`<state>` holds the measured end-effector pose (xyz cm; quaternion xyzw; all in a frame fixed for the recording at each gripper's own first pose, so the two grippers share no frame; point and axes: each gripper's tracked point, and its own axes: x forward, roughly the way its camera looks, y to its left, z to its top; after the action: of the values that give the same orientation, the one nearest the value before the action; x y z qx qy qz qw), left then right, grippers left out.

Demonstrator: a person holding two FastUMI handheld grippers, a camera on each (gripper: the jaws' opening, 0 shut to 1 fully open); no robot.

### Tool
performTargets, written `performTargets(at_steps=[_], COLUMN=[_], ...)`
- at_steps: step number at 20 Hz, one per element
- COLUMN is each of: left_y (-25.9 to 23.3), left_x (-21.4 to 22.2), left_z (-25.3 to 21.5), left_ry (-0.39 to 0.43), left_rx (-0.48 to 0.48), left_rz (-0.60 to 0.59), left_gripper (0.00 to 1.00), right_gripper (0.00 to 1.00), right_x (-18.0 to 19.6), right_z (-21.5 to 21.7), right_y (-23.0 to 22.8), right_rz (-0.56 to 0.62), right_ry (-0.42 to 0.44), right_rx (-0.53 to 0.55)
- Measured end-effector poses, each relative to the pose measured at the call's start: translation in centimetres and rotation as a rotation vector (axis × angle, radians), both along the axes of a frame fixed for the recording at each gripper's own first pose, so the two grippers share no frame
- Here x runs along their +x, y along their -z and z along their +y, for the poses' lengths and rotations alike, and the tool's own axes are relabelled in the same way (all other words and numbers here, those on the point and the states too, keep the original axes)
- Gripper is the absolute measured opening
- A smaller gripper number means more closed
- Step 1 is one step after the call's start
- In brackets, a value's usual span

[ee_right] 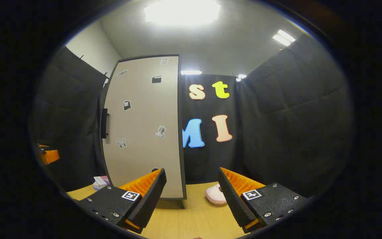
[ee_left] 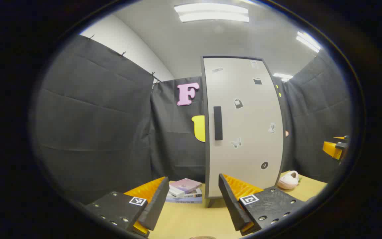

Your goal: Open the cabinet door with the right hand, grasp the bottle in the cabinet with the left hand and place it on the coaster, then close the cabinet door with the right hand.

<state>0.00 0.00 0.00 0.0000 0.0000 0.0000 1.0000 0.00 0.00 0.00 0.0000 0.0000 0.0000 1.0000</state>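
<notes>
Cabinet door (ee_left: 244, 126): shut, pale, upright on the desk (ee_left: 184, 219), dotted with small stickers. Handle (ee_left: 218, 123): dark vertical bar near the door's left edge. Books (ee_left: 185, 190): stacked on the desk, just left of the cabinet's foot. Slipper (ee_left: 288, 180): pink, on the desk right of the cabinet. Left tool (ee_left: 191, 202): wide apart, empty, well short of the door. Right tool (ee_right: 191, 196): likewise wide, empty, facing the door.

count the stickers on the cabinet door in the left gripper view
7 that I can make out on the cabinet door: two near the top, one below them at right, one beside the handle, two at mid-height, one low down. Fainter ones may escape me.
</notes>
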Motion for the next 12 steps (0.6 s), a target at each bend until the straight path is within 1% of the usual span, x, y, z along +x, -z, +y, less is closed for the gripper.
performTargets(at_steps=[1, 2, 12], left_y=[-0.06, -0.11, -0.56], left_x=[0.02, -0.02, -0.19], left_z=[-0.01, -0.08, -0.2], left_ry=[0.001, 0.001, 0.016], left_rx=[0.002, 0.003, -0.002], left_rz=[0.0, -0.001, -0.012], left_gripper=[0.9, 0.86, 0.86], right_gripper=[0.96, 0.96, 0.96], right_x=[-0.08, -0.17, -1.01], right_z=[0.07, 0.07, -0.13], right_y=[0.0, -0.04, -0.09], right_rz=[0.001, 0.0, 0.002], right_ry=[-0.001, 0.001, 0.013], right_rx=[0.004, 0.003, 0.007])
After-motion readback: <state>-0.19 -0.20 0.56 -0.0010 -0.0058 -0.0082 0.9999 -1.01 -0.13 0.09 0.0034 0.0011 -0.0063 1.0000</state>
